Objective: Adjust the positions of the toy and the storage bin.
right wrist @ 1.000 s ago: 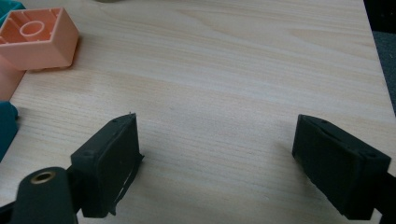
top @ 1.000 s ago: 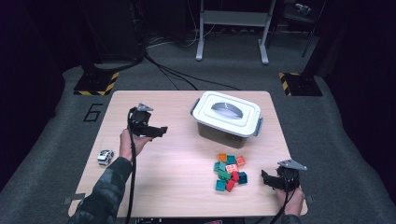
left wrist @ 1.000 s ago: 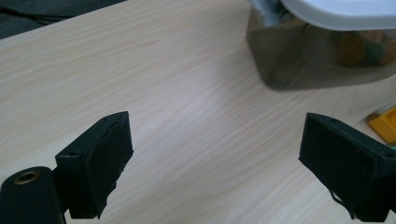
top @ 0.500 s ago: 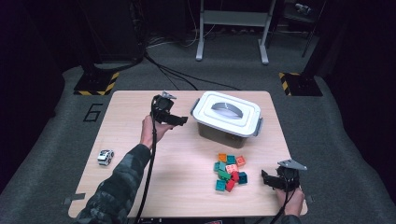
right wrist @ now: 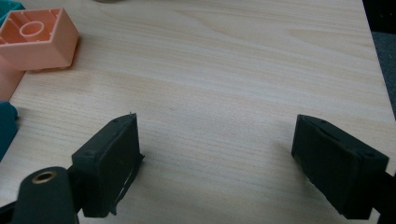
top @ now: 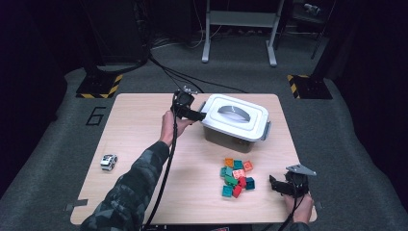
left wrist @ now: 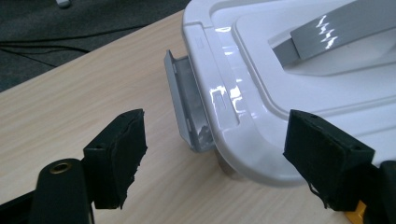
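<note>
A white lidded box with a grey handle stands at the table's far middle. My left gripper is open right at the box's left end. In the left gripper view the grey side latch sits between the wide-apart jaws of the left gripper, with the white lid on the right. A pile of several coloured bricks lies near the front. My right gripper rests open low at the front right, just right of the pile, with nothing held. An orange brick shows beyond the right gripper.
A small white toy car sits near the table's left edge. The wooden table has bare room on its left half. Dark floor, cables and a metal stand lie beyond the far edge.
My left gripper has travelled right and away, from the table's left middle to the box's left end. The right gripper has stayed put.
</note>
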